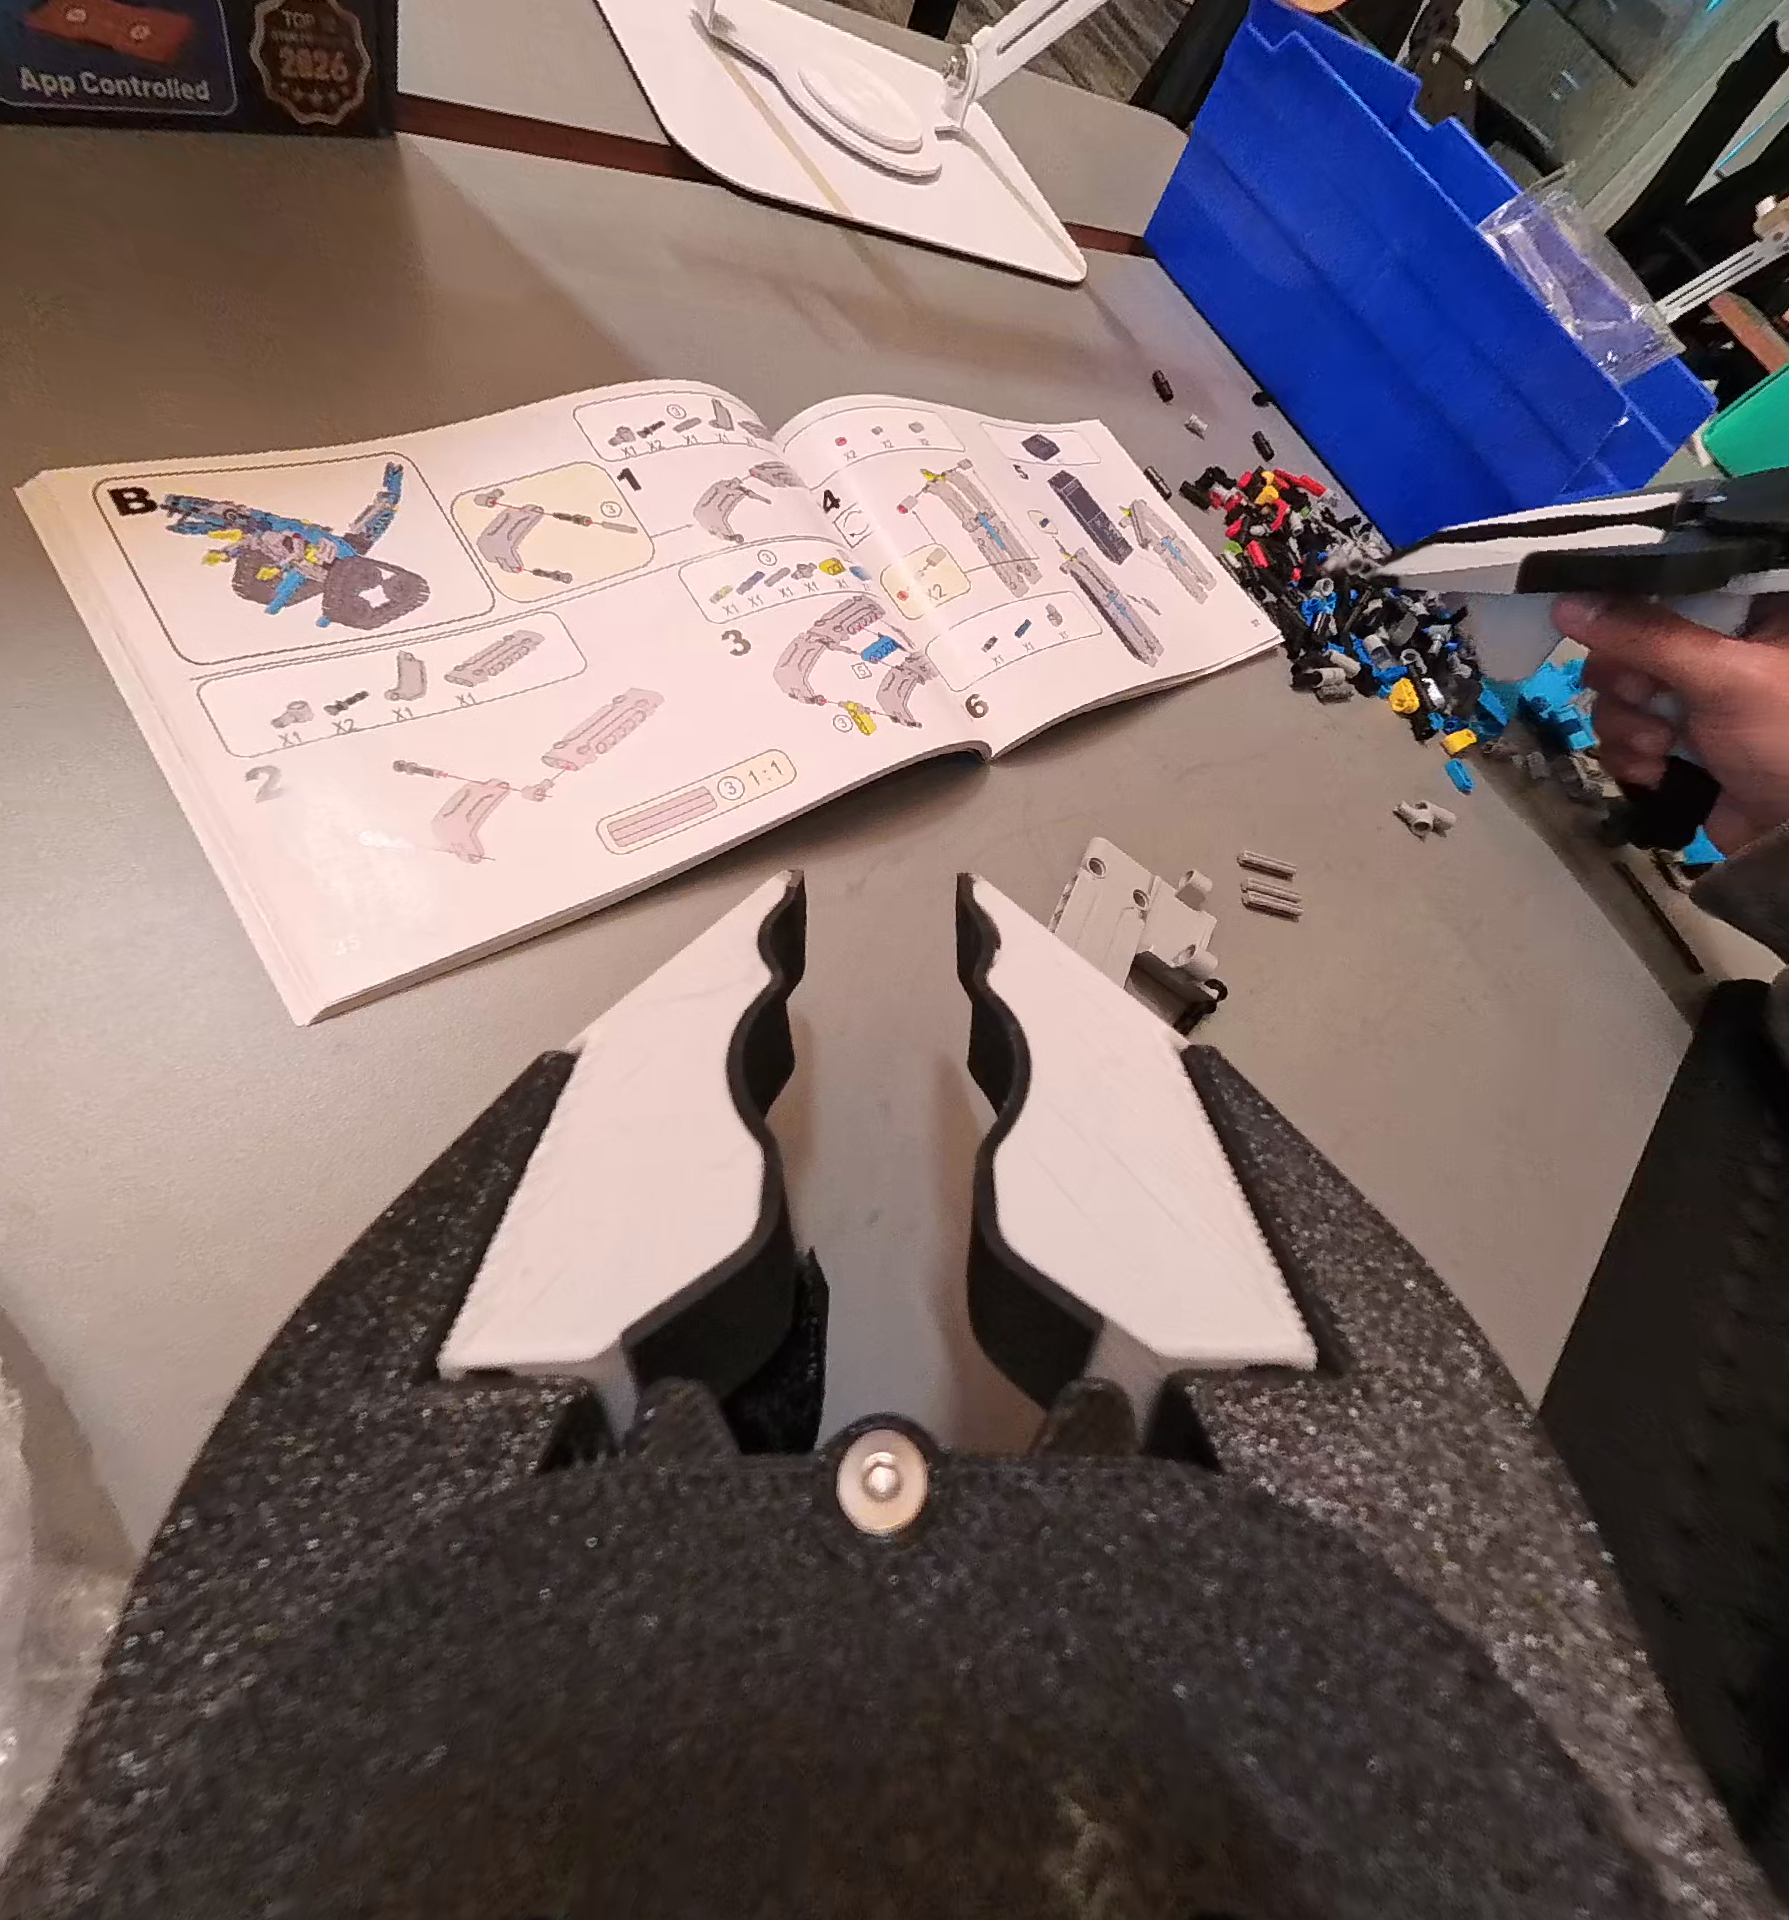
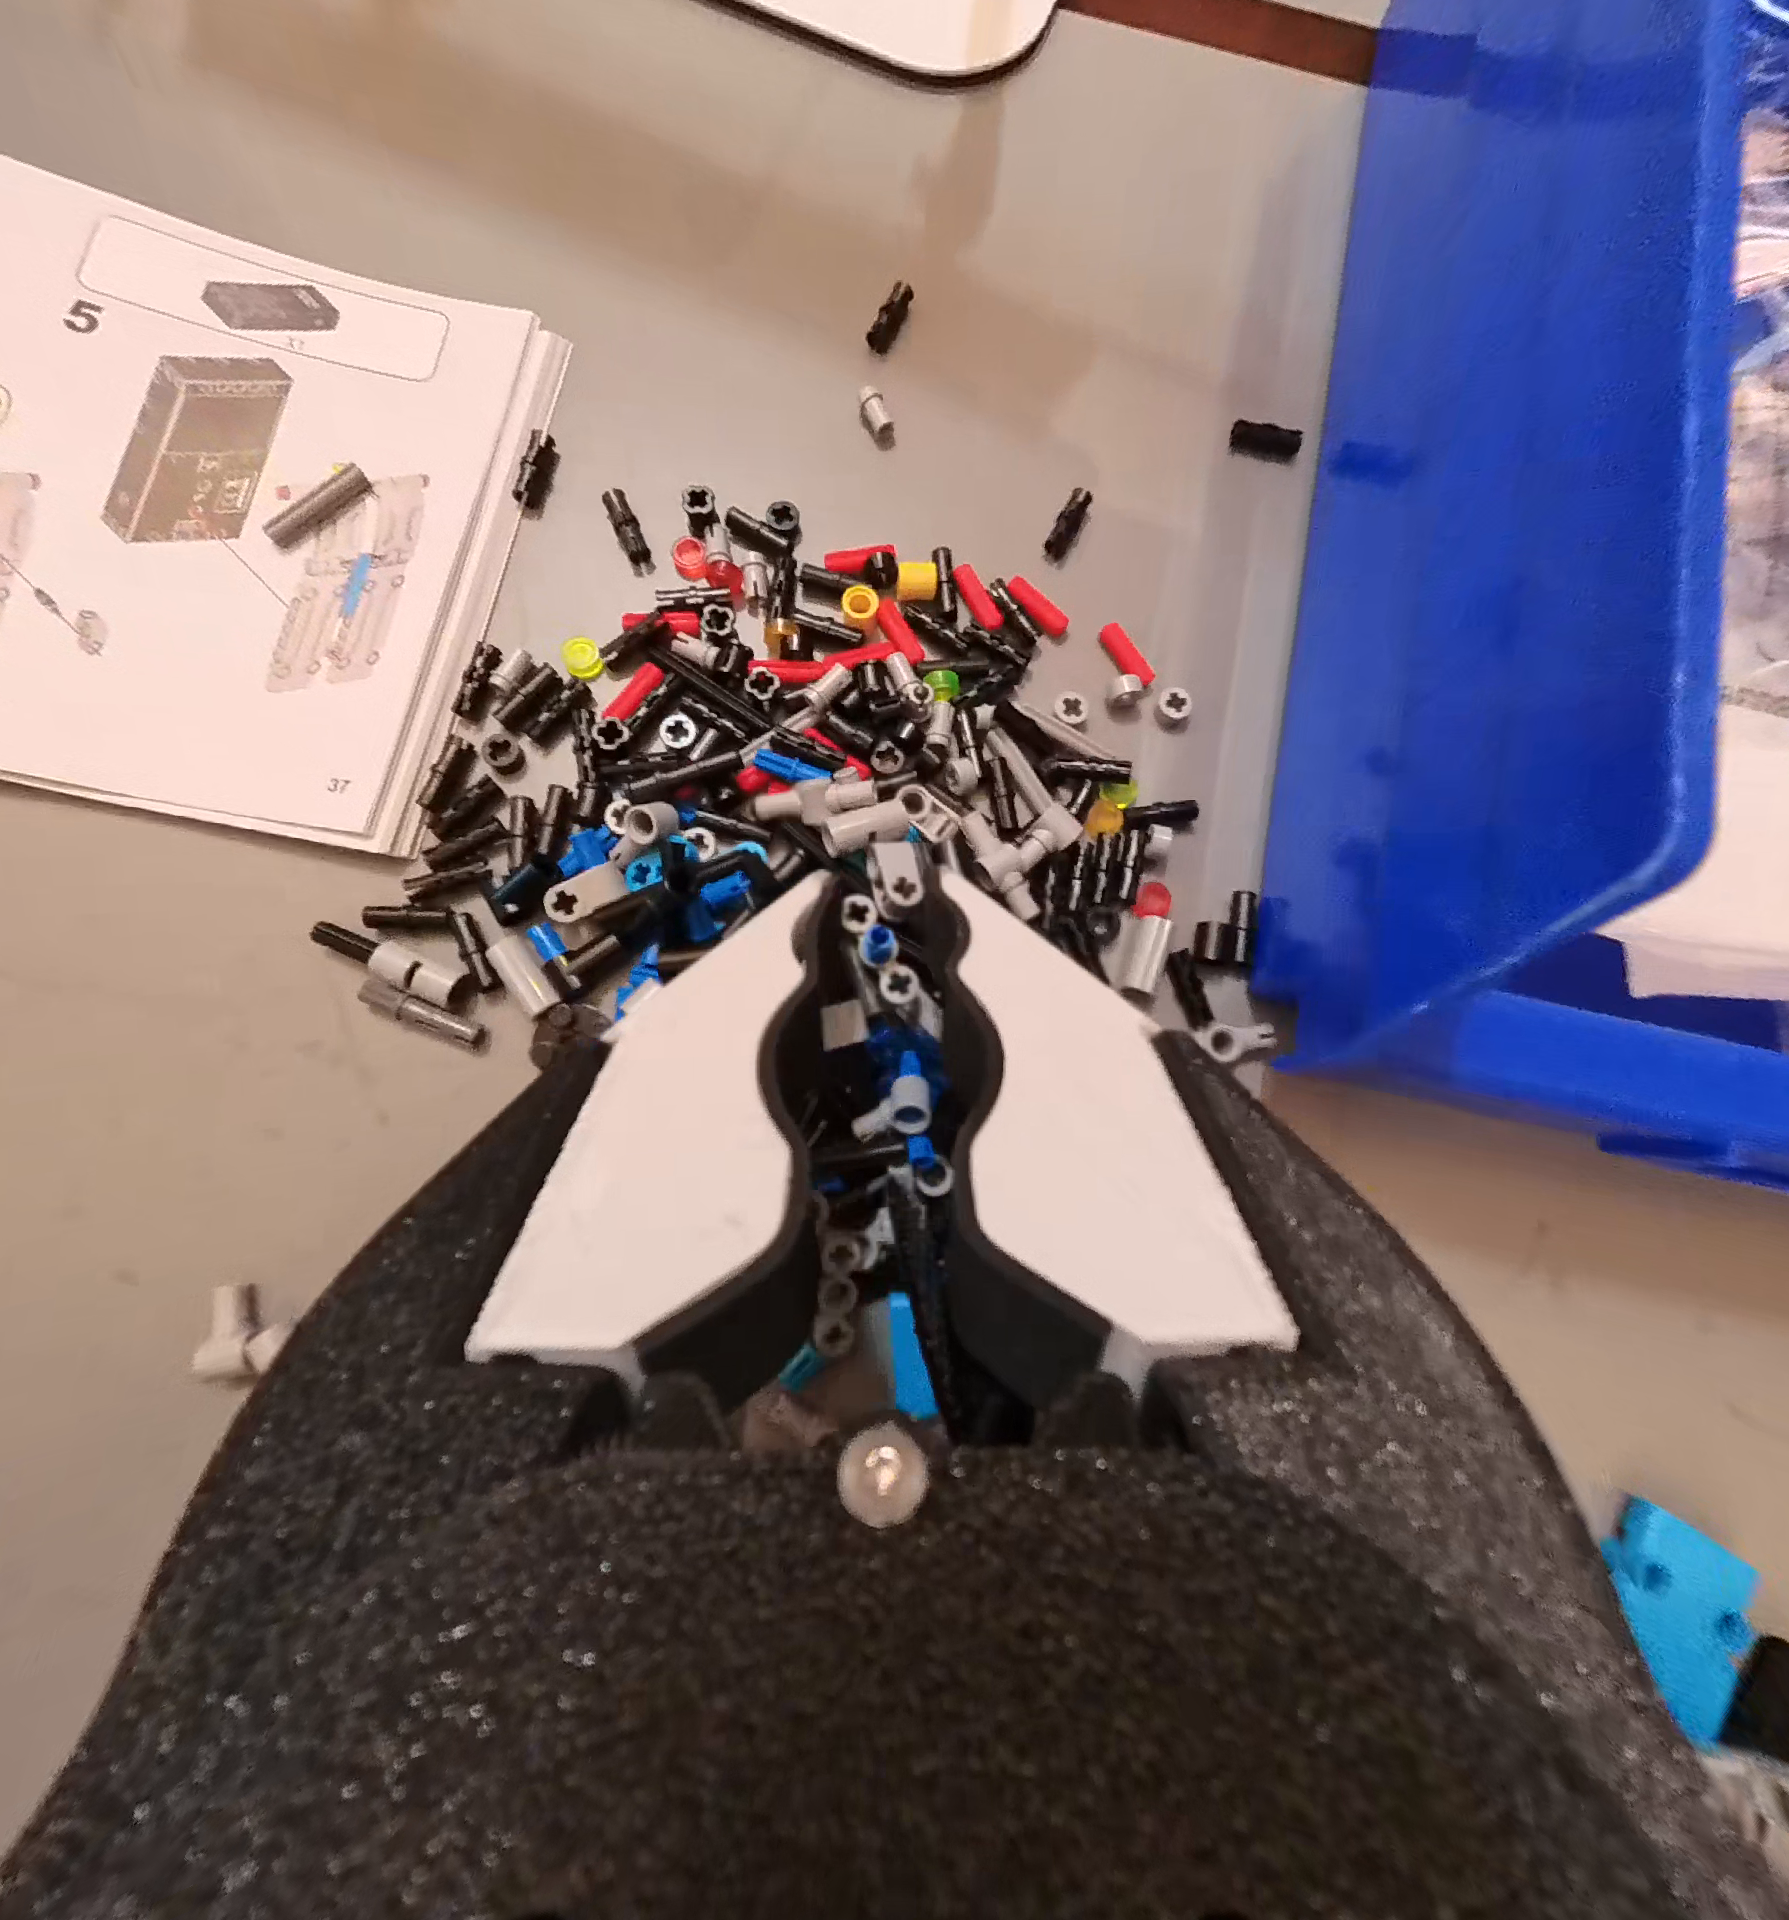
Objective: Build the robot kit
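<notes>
Left gripper (image 1: 879, 883) hovers level, fingers wide, empty; right gripper (image 2: 885, 883) tips down, fingers narrow, over the brick pile (image 2: 817, 727).

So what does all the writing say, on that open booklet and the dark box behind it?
I do not copy out writing; here is where it stands.
Open booklet: printed numerals and small marks beside assembly drawings, on both pages.
Dark box, far left corner of the table: pale lettering and a round badge.
Blue bin: no writing shows.
</notes>
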`<state>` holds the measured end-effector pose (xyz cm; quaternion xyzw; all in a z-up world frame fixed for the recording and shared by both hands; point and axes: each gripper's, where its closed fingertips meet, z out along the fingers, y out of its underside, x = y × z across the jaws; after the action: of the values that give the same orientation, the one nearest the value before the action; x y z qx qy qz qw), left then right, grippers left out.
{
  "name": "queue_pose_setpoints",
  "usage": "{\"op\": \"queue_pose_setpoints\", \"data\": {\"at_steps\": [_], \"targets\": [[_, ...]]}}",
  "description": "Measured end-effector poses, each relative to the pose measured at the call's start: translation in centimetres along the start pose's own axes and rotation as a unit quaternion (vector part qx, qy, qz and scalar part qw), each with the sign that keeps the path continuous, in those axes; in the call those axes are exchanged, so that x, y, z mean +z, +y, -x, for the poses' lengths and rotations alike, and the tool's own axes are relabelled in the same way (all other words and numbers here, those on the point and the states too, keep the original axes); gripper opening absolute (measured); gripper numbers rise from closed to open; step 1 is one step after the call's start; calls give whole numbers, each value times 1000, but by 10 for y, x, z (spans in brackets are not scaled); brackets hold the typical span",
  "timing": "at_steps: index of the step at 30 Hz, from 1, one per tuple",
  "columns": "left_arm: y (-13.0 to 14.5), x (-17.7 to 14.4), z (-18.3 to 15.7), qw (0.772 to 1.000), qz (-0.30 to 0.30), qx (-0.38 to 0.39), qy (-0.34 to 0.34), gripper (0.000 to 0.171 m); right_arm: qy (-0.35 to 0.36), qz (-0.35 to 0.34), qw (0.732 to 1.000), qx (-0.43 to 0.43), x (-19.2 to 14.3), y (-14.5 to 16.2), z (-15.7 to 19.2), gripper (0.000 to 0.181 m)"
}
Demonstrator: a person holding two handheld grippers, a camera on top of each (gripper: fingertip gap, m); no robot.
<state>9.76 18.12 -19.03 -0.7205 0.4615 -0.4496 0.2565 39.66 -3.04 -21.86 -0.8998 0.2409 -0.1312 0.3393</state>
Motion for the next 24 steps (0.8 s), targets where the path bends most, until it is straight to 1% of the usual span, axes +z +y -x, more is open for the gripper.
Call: {"op": "queue_pose_setpoints", "data": {"at_steps": [5,8,9,14,20,24], "targets": [[1,1,-1,1000,2,0,2,28,1,5,1000,-12,0,2,4,12],[1,1,-1,1000,3,0,2,28,-13,2,1000,-6,-8,1,4,1],[1,1,-1,1000,3,0,2,28,-10,-1,1000,-5,-12,0,1,0],[1,1,-1,1000,3,0,4,28,19,-3,1000,3,-25,4,-20,0],[1,1,-2,1000,3,0,4,28,79,15,996,32,-22,18,-46,0],[1,1,-2,1000,4,0,4,28,83,19,995,52,-17,20,-50,0]]}}
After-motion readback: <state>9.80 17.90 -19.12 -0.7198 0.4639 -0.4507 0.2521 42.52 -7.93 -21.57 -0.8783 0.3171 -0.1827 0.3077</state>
